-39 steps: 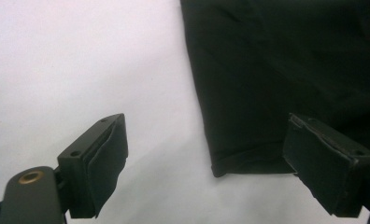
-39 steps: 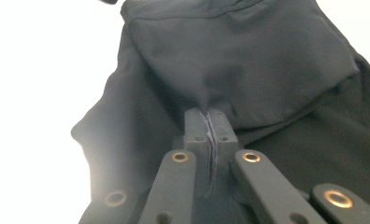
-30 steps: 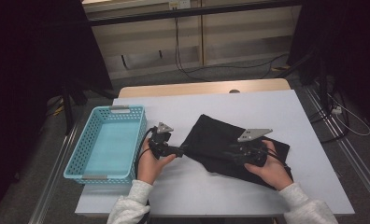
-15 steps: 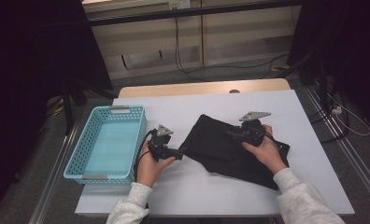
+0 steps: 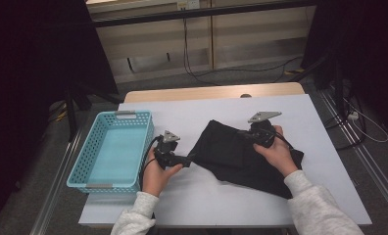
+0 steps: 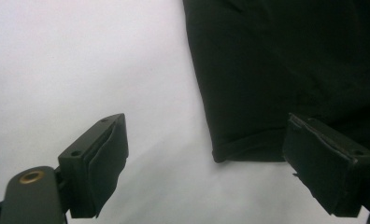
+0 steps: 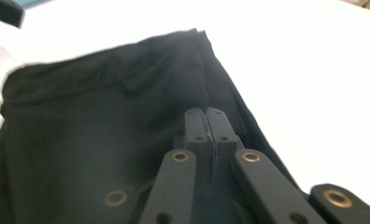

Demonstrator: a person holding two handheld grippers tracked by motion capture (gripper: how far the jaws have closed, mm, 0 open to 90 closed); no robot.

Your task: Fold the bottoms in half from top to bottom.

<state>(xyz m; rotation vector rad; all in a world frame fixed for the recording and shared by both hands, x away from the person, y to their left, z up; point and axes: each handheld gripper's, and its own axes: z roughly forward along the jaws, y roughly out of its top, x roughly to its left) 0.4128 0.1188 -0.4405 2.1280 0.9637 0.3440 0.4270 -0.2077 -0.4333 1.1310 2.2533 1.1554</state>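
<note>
Left claw (image 6: 211,168) gapes wide at the black cloth's (image 5: 241,156) corner on the table (image 5: 290,105); right claw (image 7: 206,116) pinches its far edge. Left could miss the hem, honestly.

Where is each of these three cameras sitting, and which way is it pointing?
High view: fixed above the person's side, looking forward and down on the white table, blue basket and black cloth; forearms, hands, left gripper and right gripper show.
Left gripper view: rides the left gripper, looking between its open jaws at the cloth's corner.
Right gripper view: rides the right gripper, looking along its shut jaws over the cloth.
All share the cloth and table.
</note>
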